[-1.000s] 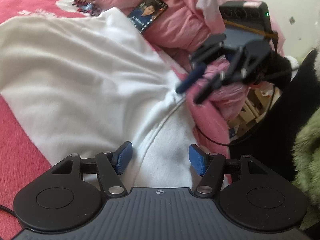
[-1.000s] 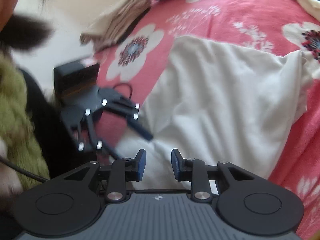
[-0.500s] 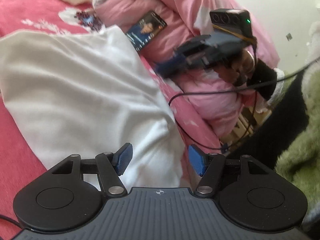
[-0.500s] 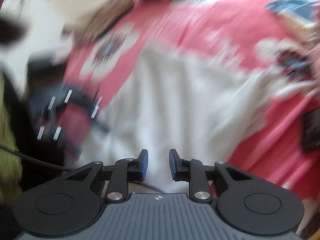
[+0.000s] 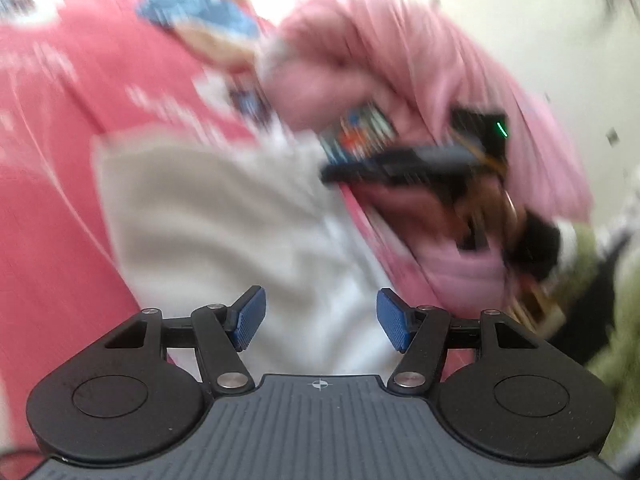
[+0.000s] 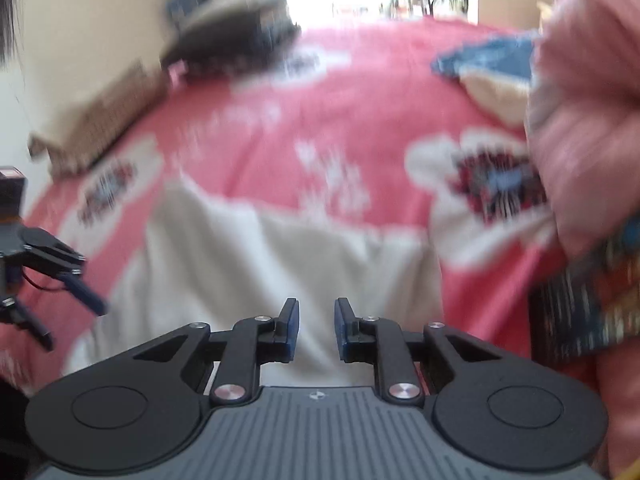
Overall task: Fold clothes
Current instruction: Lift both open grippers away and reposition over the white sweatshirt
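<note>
Two grippers work over a bed [image 6: 280, 92] covered with a red flowered sheet. Both views are blurred by motion.

Garment: a white garment [image 5: 224, 216] [image 6: 256, 264] lies spread flat on the sheet, toward the near edge of the bed. Its far edge runs across the sheet below a large white flower print.

Left gripper [image 5: 318, 318]: the jaws stand well apart, with the white garment visible below and between the blue pads [image 5: 250, 316]. The pads do not press on the cloth. In the right wrist view the left gripper [image 6: 60, 308] appears at the left edge of the garment, fingers spread.

Right gripper [image 6: 316, 330]: the jaws have just been closing and a narrow gap remains between the pads [image 6: 291, 328]. Nothing is clamped between them; the white garment lies below the gap. In the left wrist view the right gripper [image 5: 384, 168] shows as a dark blurred shape beside the right edge of the garment, held by a hand [image 5: 492, 216].

Surroundings: a pink quilt [image 5: 420, 60] is bunched along the right side of the bed. A dark printed card [image 5: 360, 132] lies against the quilt, just beside the garment's far right corner. A blue and cream cloth [image 6: 492, 72] lies further back on the sheet.
</note>
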{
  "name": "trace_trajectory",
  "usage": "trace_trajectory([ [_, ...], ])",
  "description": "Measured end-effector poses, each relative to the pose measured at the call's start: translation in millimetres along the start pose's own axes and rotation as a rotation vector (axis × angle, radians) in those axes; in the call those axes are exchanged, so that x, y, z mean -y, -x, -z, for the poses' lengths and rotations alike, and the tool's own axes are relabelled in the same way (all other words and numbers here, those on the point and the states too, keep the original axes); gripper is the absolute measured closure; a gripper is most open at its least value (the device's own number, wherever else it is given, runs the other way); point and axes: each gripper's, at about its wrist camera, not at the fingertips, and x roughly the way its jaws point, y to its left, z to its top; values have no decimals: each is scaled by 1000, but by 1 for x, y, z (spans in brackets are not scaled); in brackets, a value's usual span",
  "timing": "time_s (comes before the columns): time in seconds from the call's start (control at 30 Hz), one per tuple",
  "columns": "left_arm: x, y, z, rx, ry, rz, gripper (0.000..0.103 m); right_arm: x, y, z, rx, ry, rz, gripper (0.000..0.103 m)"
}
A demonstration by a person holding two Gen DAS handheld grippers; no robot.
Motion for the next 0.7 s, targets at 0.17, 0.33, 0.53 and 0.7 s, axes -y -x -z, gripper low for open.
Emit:
trace_trajectory([
  [0.17, -27, -30, -11, 54, 12, -199, 47, 3, -30, -12, 71, 65, 94, 85],
  [0.33, -26, -24, -12, 66, 76, -196, 47, 26, -50, 7, 52, -3, 165, 87],
  [0.53, -14, -19, -37, 135, -27, -238, 41, -8, -35, -17, 124, 110, 105, 86],
  [0.7, -43, -40, -39, 91, 7, -311, 43, 6, -69, -9, 70, 113, 236, 86],
])
